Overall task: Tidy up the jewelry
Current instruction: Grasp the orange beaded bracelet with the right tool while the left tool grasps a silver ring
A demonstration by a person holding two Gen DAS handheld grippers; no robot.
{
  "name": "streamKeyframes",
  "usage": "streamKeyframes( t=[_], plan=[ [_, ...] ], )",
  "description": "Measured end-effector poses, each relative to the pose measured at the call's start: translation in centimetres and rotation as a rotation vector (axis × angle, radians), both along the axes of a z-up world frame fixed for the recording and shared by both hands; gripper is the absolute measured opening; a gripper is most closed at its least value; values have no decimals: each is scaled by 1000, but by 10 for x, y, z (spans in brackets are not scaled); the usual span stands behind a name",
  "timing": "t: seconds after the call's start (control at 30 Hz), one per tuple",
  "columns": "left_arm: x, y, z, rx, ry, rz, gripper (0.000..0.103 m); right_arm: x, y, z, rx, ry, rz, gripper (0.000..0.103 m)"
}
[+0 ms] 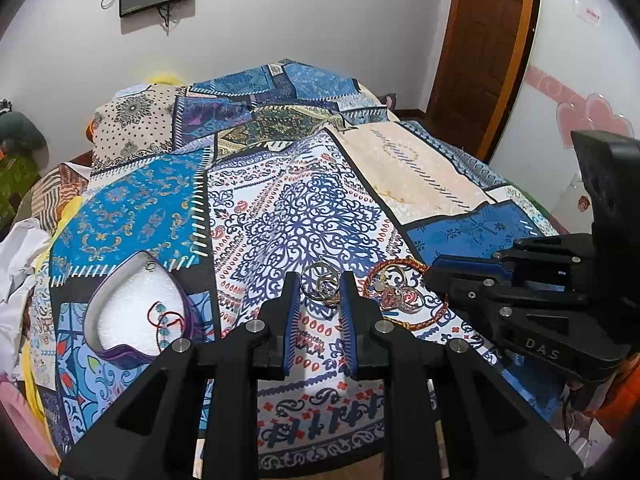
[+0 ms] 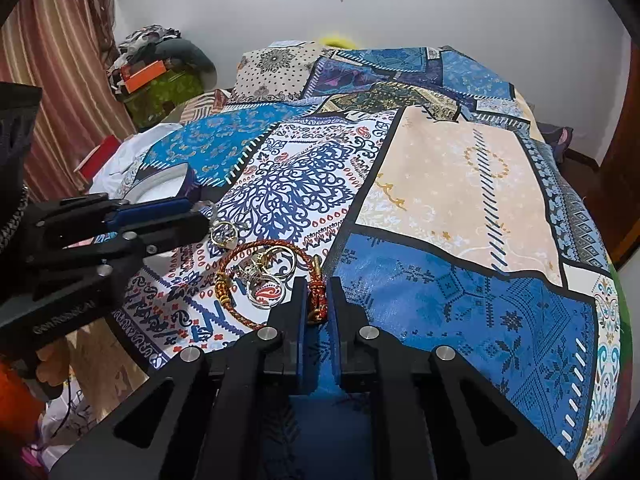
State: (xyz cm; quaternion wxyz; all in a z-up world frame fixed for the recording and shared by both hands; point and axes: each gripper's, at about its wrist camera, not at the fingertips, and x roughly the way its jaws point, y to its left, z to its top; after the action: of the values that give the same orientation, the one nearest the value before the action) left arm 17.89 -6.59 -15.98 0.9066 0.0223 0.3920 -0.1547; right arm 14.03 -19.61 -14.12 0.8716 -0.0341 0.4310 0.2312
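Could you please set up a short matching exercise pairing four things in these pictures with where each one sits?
1. braided red cord bracelet
2. gold hoop earrings
3. beaded red string bracelet
4. heart-shaped box

a. inside the box, on white foam
b. between the left gripper's open fingers
c. its knot between the right gripper's fingers
d. on the quilt, left of the jewelry pile

Pairs: 1-c, 2-b, 3-a, 4-d
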Motion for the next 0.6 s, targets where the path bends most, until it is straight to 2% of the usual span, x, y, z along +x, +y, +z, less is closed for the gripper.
streamKeyframes(
  t=[0.2,0.6],
  plan=[
    [-7,8,12,-12,-26,18,19,-4,1,13,7,-31,-8,4],
    [-26,33,37,-37,-91,65,19,-16,7,65,21,-168,-25,3]
  ],
)
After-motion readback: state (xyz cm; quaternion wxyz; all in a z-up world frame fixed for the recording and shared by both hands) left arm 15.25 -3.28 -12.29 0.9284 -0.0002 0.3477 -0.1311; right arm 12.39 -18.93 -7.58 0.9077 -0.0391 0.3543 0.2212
